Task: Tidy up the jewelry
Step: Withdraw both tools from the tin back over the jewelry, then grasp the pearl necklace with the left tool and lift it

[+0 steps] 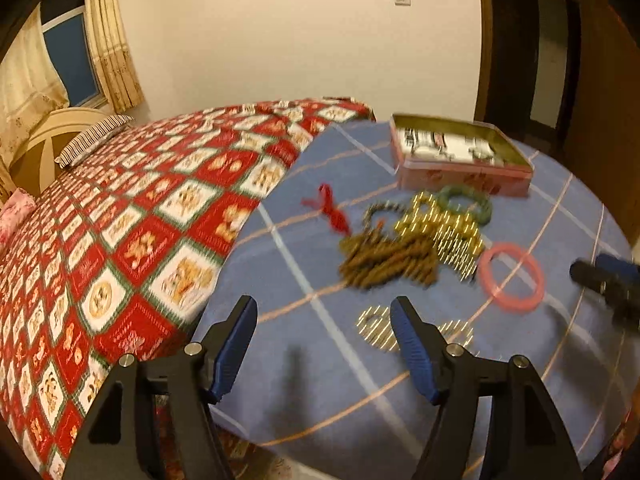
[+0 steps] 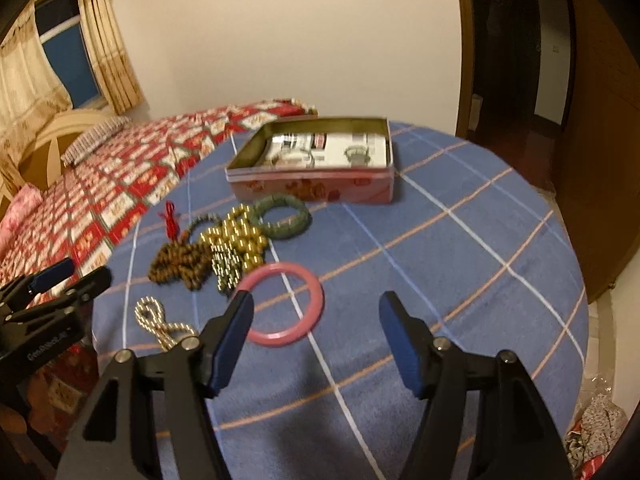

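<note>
- Left gripper [image 1: 324,312], jaws apart and empty, hangs over the blue cloth [image 1: 304,400]; bead strands [image 1: 388,260] and a pink bangle [image 1: 512,278] lie loose before the open tin [image 1: 460,152].
- Right gripper [image 2: 316,308], also apart and empty, faces the bangle [image 2: 280,304]; nearly everything appears unsorted.

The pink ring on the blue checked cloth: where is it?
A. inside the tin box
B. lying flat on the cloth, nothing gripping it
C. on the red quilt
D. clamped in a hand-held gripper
B: the pink ring lies flat on the blue cloth, outside the tin box.
</note>
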Motion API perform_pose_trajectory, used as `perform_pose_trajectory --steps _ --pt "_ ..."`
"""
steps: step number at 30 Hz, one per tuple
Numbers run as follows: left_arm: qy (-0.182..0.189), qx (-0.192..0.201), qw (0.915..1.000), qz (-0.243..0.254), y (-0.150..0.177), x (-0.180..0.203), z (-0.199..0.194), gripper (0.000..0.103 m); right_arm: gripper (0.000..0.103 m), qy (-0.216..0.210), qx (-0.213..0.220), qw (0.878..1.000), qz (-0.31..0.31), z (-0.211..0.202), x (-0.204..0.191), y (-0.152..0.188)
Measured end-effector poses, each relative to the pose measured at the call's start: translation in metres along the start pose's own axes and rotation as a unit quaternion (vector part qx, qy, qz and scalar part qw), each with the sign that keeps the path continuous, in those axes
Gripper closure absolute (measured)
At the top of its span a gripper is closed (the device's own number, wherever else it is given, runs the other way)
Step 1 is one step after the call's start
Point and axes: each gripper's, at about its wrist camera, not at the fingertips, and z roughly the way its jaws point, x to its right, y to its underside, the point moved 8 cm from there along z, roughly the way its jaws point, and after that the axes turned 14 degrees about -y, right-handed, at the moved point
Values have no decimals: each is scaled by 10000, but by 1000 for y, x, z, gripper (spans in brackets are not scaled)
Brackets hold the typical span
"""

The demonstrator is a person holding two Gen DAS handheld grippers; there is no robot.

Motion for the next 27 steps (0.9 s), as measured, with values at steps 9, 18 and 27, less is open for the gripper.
perform_pose_trajectory --steps 9,18,27 --pt "795 -389 9957 266 20 46 7 34 34 -59 -168 9998 -49 10 -9 7" --pt "497 -829 9953 52 18 73 24 34 34 82 -124 9999 6 9 -6 3" --pt "545 -650 9963 111 18 71 27 63 34 211 -120 9997 -74 9 -4 1"
